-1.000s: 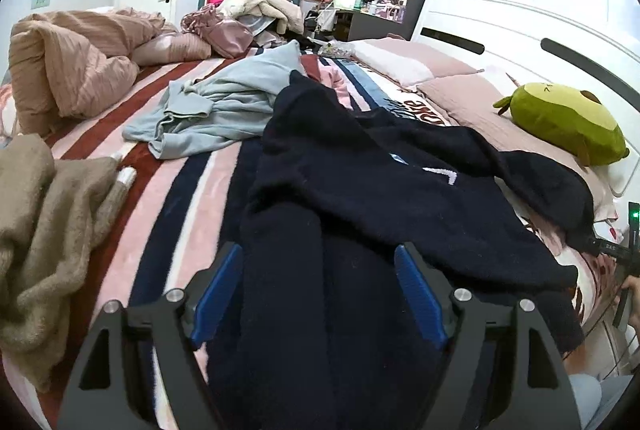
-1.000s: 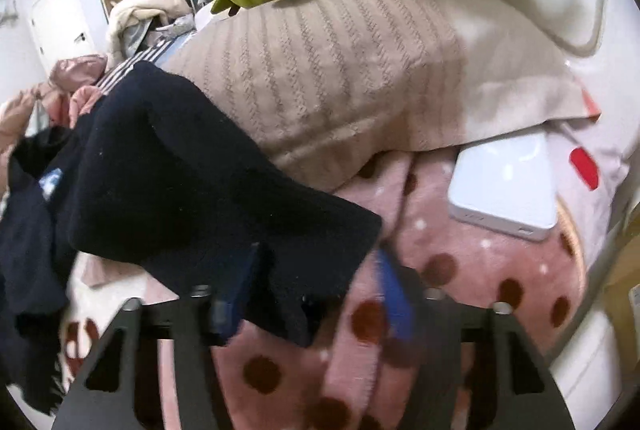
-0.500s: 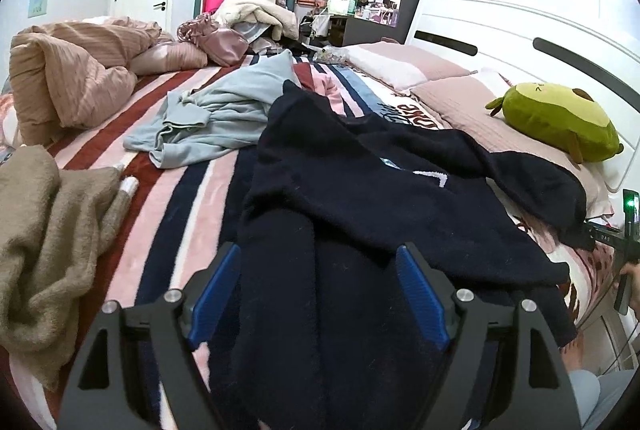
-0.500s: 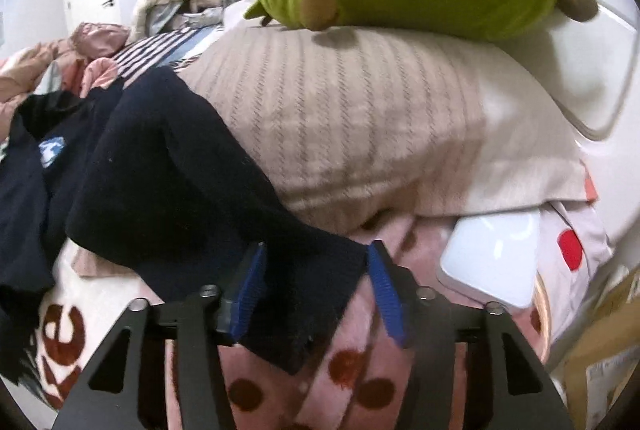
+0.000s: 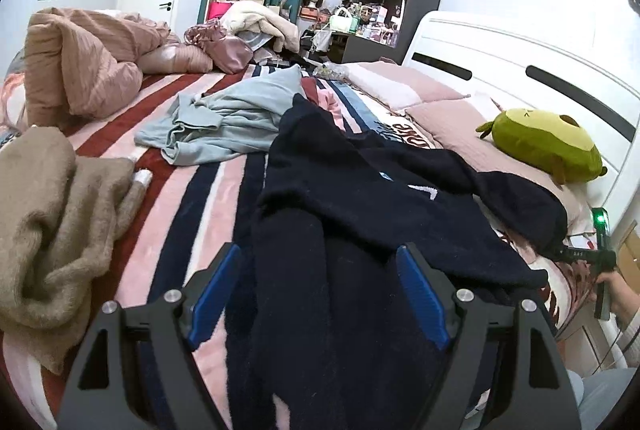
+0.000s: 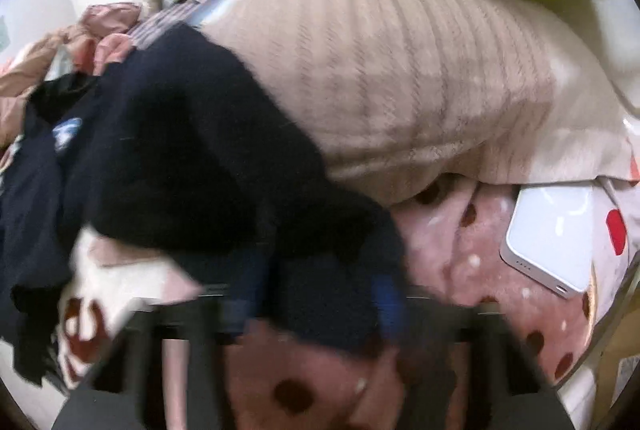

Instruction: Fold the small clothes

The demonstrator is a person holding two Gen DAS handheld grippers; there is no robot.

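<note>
Left gripper (image 5: 320, 298) was wide open, the navy sweater (image 5: 360, 213) lying loose between its fingers. Right gripper (image 6: 316, 294) was closing around the sweater's sleeve end (image 6: 320, 270), blurry though. Pink pillow (image 6: 420, 89) sat at 12 o'clock, white power bank (image 6: 548, 242) at 3, grey top (image 5: 224, 117) at 11.

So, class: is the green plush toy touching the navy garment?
Apart. In the left wrist view the green plush toy sits on a pink pillow, with bare pillow between it and the navy garment.
</note>
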